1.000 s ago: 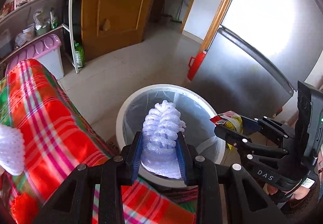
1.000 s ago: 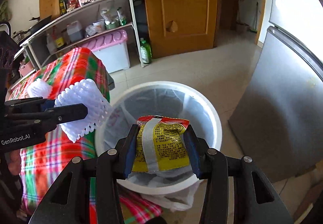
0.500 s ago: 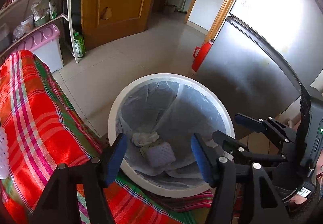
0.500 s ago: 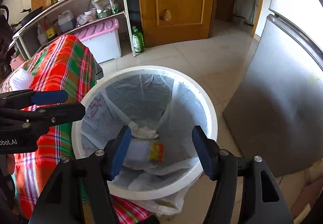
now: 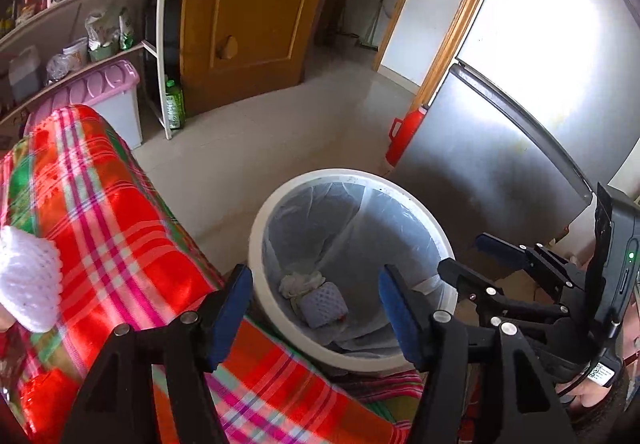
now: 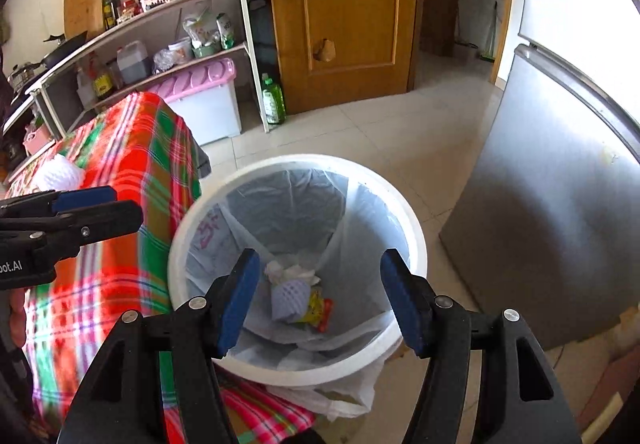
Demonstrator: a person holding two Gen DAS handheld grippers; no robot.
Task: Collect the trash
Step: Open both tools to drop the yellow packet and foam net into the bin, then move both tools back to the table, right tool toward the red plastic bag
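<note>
The trash sits at the bottom of the white bin (image 6: pixel 416 240): a foam net (image 6: pixel 290 298), a yellow and red wrapper (image 6: pixel 318 312) right beside it, and a crumpled tissue (image 6: pixel 290 272) touching them. The bin has a thin plastic bag (image 6: pixel 280 204) inside it. My right gripper (image 6: pixel 320 298) is wide open above the bin and holds nothing. My left gripper (image 5: pixel 316 314) is wide open too, with nothing in it. Another foam net (image 5: pixel 26 280) lies on the checked cloth (image 5: pixel 120 228) beside the bin.

My right gripper (image 6: pixel 316 300), jaws apart, above bin (image 6: pixel 412 228): 1 foam net (image 6: pixel 289 299), 1 yellow wrapper (image 6: pixel 316 310), 1 tissue (image 6: pixel 289 271) inside.
</note>
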